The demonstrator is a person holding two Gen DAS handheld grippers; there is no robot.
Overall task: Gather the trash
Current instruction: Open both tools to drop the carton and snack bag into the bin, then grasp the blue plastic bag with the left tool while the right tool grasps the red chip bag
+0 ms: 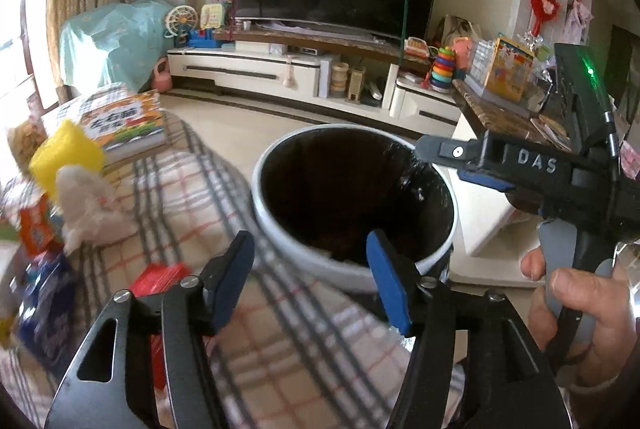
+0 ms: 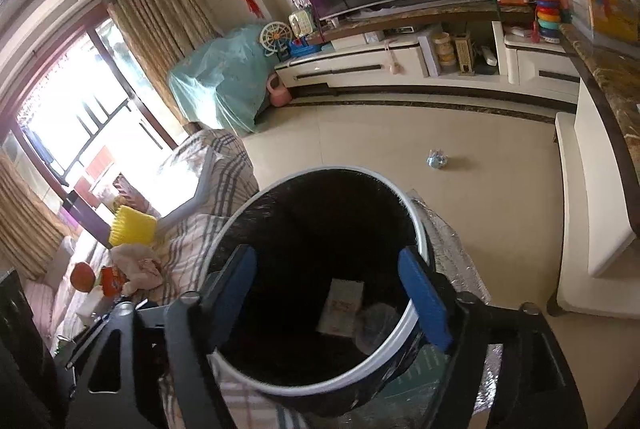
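Note:
A trash bin with a white rim (image 1: 280, 229) and black liner stands beside a plaid-covered sofa (image 1: 192, 197). In the right wrist view the bin rim (image 2: 418, 225) is right below, with a paper card (image 2: 340, 305) and a clear wrapper (image 2: 374, 325) inside. My left gripper (image 1: 308, 269) is open and empty at the bin's near rim. My right gripper (image 2: 328, 293) is open and empty over the bin's mouth; it also shows in the left wrist view (image 1: 500, 161). A crumpled white wad (image 1: 88, 205), a red packet (image 1: 160, 277) and a blue bag (image 1: 48, 309) lie on the sofa.
A yellow sponge-like block (image 1: 66, 157) and a book (image 1: 124, 121) sit on the sofa. A small crumpled wrapper (image 2: 438, 160) lies on the tiled floor. A TV cabinet (image 1: 280, 73) with toys lines the far wall. A marble-topped counter (image 2: 600, 77) is at the right.

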